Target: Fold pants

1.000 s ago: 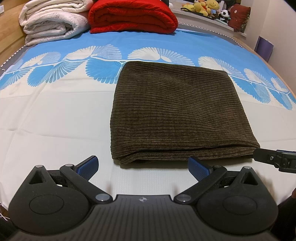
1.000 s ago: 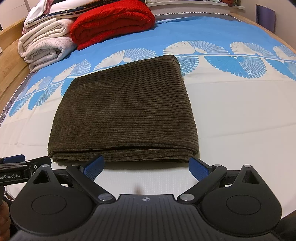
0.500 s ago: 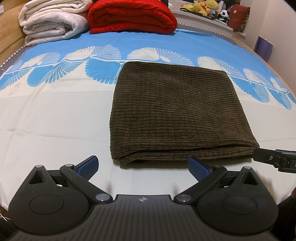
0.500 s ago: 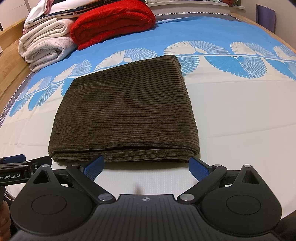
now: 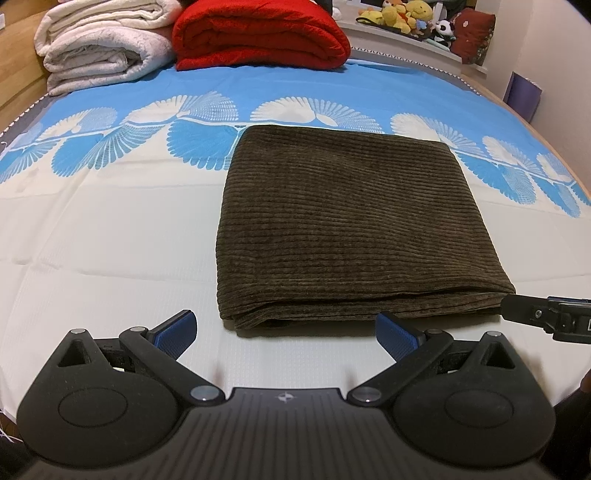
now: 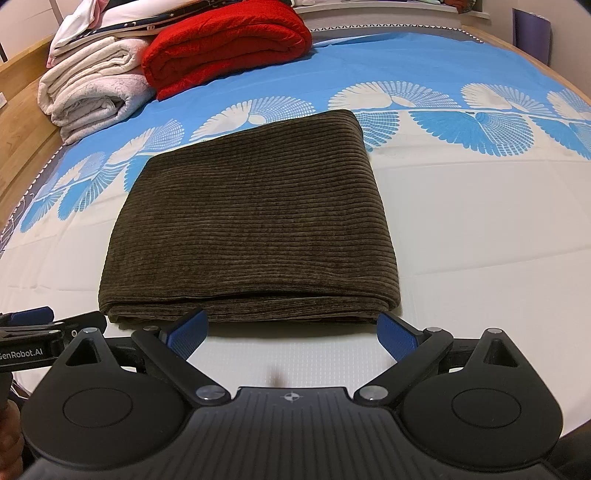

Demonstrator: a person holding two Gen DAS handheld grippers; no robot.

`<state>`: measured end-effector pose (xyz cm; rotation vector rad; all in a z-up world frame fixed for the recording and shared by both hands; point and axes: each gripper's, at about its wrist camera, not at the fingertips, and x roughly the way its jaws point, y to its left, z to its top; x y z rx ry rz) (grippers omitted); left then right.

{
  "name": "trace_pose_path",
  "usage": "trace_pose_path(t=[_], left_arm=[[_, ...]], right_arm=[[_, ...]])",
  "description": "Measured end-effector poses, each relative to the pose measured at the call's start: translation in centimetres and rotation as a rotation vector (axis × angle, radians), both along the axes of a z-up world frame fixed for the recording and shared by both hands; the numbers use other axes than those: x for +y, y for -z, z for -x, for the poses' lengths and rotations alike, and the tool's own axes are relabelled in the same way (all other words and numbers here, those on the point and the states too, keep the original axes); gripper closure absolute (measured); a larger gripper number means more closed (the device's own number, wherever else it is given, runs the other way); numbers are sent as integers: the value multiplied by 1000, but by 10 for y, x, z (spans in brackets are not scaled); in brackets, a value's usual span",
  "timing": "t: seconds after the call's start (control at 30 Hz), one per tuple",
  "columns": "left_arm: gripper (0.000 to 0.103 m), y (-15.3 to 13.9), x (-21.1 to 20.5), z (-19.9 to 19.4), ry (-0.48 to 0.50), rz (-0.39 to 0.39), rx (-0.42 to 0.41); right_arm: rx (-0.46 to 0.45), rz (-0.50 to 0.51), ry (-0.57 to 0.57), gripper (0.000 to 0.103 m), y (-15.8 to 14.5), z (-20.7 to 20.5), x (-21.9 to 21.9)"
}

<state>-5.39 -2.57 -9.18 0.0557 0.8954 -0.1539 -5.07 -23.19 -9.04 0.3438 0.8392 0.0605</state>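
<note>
At the far left of the bed (image 5: 92, 236), a stack of white blankets (image 5: 99, 55) lies against the headboard side, with a red blanket (image 5: 258, 35) folded just to its right. Farther right, on a shelf past the bed's far edge, sit some plush toys (image 5: 402, 16).

The left claw (image 5: 285, 330) hovers low over the near, pale part of the sheet, its blue pads spread wide apart and holding nothing. Its left pad is over bare sheet; its right pad is just in front of the near edge of the pants (image 5: 347, 225).

The pants are folded into a thick brown corduroy rectangle, lying flat in the middle of the bed, their far edge reaching the blue fan pattern. The layered edges face near.

The right claw (image 6: 291, 334) is also wide open and empty, just in front of the near edge of the pants (image 6: 251, 229); its left pad is at that edge, its right pad by the near right corner. In the left view, one finger of it shows at the right, by that corner.
</note>
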Motion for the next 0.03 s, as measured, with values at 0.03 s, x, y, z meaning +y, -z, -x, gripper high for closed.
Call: trace_pose_path(t=[0.03], left_arm=[[0, 0, 0, 0, -1, -1, 0]], right_arm=[[0, 0, 0, 5, 0, 0, 0]])
